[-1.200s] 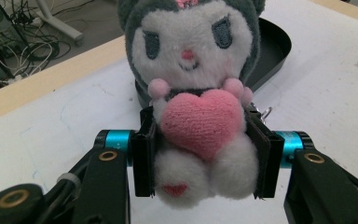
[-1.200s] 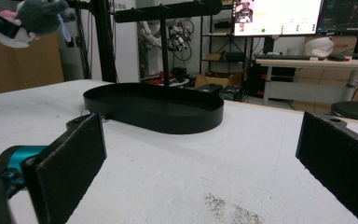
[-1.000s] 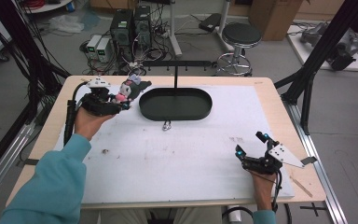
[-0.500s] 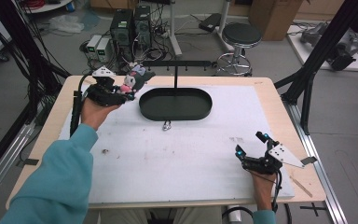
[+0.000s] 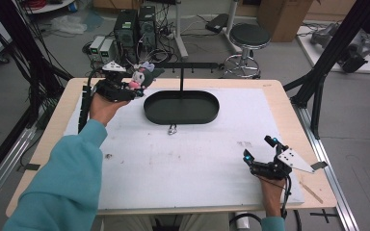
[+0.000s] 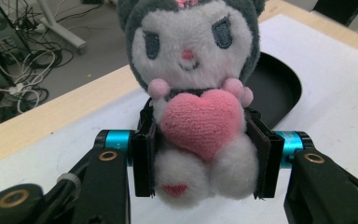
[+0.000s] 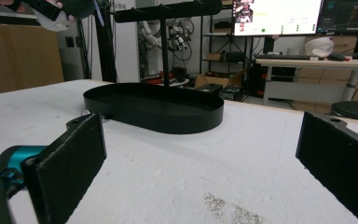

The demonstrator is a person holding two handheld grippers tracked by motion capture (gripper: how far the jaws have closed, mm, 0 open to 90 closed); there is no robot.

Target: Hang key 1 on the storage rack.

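High view: left hand-held gripper [image 5: 134, 86] holds plush toy [image 5: 142, 77] above the tabletop [image 5: 183, 159] far-left corner, beside black tray [image 5: 181, 107]; right hand-held gripper [image 5: 257, 156] spread, idle.
Left gripper view: jaws pinch plush toy's [image 6: 193, 107] soft waist; light, squashy, probably non-slip.
Right gripper view: jaws apart, nothing between.

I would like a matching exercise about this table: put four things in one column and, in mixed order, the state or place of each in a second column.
Things:
1. plush toy
2. black oval tray
3. right gripper
4. small metal piece

States or places:
A. open, nothing between its fingers
B. lying on the white mat just in front of the tray
C. gripped at the body by the left gripper
D. standing on the mat with an upright post and crossbar

Pairs: 1-C, 2-D, 3-A, 4-B
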